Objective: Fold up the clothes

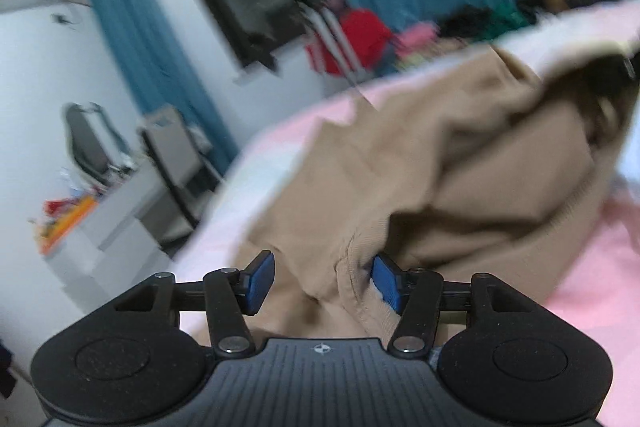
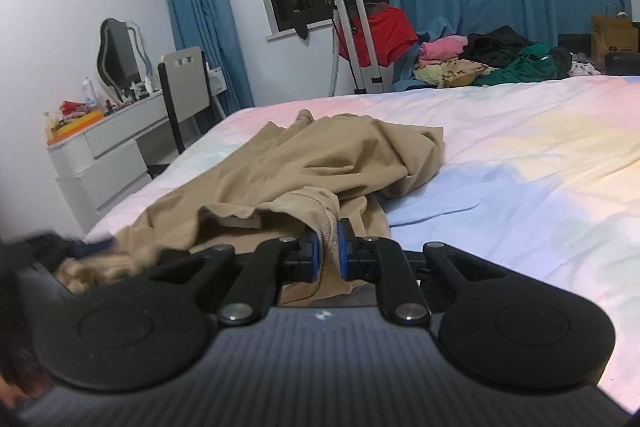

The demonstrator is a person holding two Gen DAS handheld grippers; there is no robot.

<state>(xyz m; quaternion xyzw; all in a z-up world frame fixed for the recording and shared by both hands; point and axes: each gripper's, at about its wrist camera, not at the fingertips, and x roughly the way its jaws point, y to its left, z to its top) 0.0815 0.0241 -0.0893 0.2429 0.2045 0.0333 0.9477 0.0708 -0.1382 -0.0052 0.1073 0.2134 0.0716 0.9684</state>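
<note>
Right wrist view: the right gripper (image 2: 329,251) has its blue-padded jaws clamped on a ribbed hem of the tan knit garment (image 2: 312,163), which lies crumpled across the bed with the pastel pink, blue and yellow sheet (image 2: 520,155), from the lower left of the frame toward the centre. Left wrist view: the left gripper (image 1: 320,281) has its jaws apart, one to each side of a thick fold of the same tan cloth (image 1: 420,163) at lower centre; the right-hand pad touches the fold, the other stands clear of it.

Step in hand, as judged: securing a second hold on the garment so that it can be spread or folded. To do it well, the left jaws should close on a single edge, not a bunched roll, and the two holds should lie on matching corners so the cloth hangs flat between them.

Limits of view: the left wrist frame is blurred and tilted, so seams and the garment's type cannot be read. Sleeves, collar and the far outline are buried in folds. A dark blurred shape at the lower left of the right wrist frame cannot be identified. A heap of mixed clothes (image 2: 492,55) lies beyond the bed at upper right, with its near edge cut off.
</note>
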